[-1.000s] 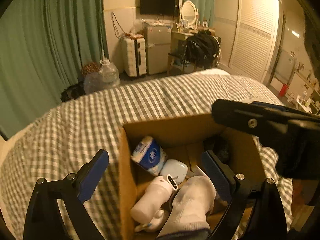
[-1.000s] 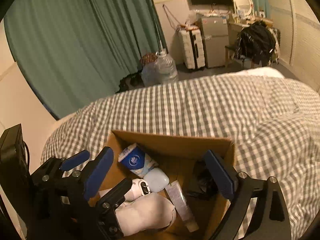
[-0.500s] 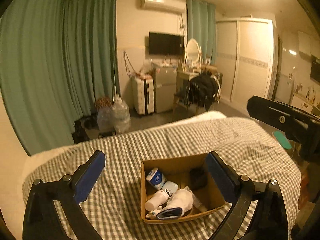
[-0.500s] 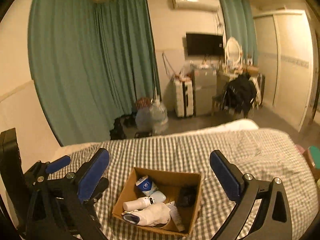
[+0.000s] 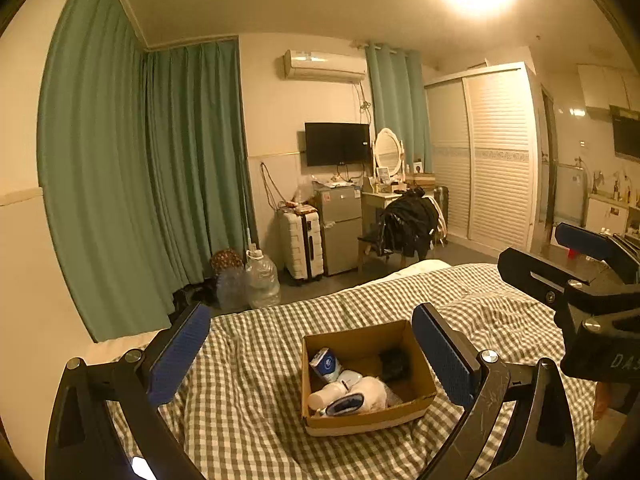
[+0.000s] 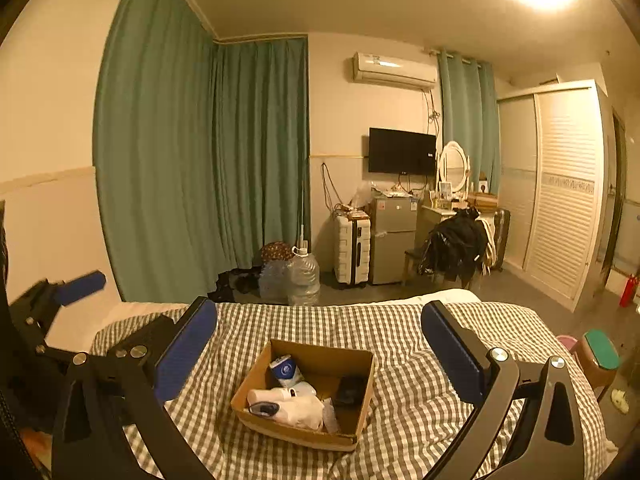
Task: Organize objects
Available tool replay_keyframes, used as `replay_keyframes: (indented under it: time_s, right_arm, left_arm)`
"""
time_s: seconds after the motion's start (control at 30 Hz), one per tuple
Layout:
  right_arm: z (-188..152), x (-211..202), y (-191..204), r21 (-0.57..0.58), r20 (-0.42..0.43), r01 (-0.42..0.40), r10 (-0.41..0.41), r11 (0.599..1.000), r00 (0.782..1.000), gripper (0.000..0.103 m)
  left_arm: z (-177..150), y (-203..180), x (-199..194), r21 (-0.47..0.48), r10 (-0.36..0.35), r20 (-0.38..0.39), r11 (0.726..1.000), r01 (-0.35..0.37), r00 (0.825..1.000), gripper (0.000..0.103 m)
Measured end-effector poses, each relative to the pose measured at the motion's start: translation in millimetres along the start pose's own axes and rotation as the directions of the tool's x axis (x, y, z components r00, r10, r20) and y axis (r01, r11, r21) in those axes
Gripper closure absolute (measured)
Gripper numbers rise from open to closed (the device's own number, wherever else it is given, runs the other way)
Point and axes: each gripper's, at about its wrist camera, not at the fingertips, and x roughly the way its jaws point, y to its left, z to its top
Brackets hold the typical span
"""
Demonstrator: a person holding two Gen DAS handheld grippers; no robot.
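An open cardboard box (image 5: 418, 402) (image 6: 362, 392) sits on the checked bed. Inside lie a blue-labelled roll (image 5: 326, 364) (image 6: 284, 370), a white bottle (image 5: 324, 394) (image 6: 266, 396), a white sock (image 5: 370, 390) (image 6: 304, 414), a small white case (image 5: 349, 378) and a dark item (image 5: 394, 362) (image 6: 350, 390). My left gripper (image 5: 312, 356) is open and empty, well back from and above the box. My right gripper (image 6: 320, 350) is also open and empty, likewise high above it. The right gripper also shows at the right edge of the left wrist view (image 5: 576, 280).
The checked bedspread (image 5: 248, 392) (image 6: 412, 344) surrounds the box. Beyond the bed stand water jugs (image 5: 262, 280), a white suitcase (image 5: 302, 242), a small fridge (image 5: 340, 226), a chair with dark clothes (image 5: 410, 226), green curtains and a wardrobe (image 5: 496, 152).
Both grippers have pulled up and back, away from the box; it now looks small and far below. Both stay open and empty. The box contents are unchanged.
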Motion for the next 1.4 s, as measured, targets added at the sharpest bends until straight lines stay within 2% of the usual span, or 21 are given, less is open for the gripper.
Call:
replay_keyframes:
  time_s: [0.27, 0.4, 0.57, 0.73, 0.83, 1.13, 1.4]
  right_arm:
    - [-51.2, 1.2, -1.1, -0.003, -0.014, 0.035, -0.035, 0.999, 0.999, 0.0]
    - [-89.6, 17.4, -4.1, -0.019, -0.047, 0.074, -0.075, 0.997, 0.996, 0.0]
    - [-149.6, 36.3, -3.4, -0.046, -0.042, 0.131, -0.133, 0.99, 0.99, 0.0]
    - [-188.5, 47.5, -3.3, -0.075, -0.022, 0.188, -0.19, 0.979, 0.981, 0.0]
    - [-189.2, 54.6, -7.4, -0.058, -0.043, 0.17, -0.172, 0.984, 0.984, 0.0]
    - [-196.0, 53.0, -11.2, -0.017, -0.057, 0.171, -0.171, 0.985, 0.984, 0.0]
    - [-197.9, 53.8, -11.3, -0.013, -0.06, 0.18, -0.18, 0.984, 0.982, 0.0]
  left_arm:
    - [-55.5, 7.5, 4.5, -0.055, 0.07, -0.005, 0.996, -0.071, 0.997, 0.0]
    - [-99.3, 7.6, 19.0, -0.079, 0.128, -0.008, 0.989, -0.128, 0.992, 0.0]
    - [-145.7, 3.9, 42.3, -0.07, 0.178, -0.045, 0.981, -0.181, 0.983, 0.0]
    - [-176.2, 0.2, 48.3, -0.069, 0.178, -0.06, 0.981, -0.182, 0.982, 0.0]
    - [-186.5, -3.9, 51.5, -0.043, 0.187, -0.063, 0.981, -0.19, 0.98, 0.0]
    - [-189.5, 3.0, 52.7, -0.078, 0.188, -0.106, 0.977, -0.196, 0.977, 0.0]
    - [-189.6, 5.0, 50.2, -0.09, 0.184, -0.103, 0.977, -0.193, 0.978, 0.0]
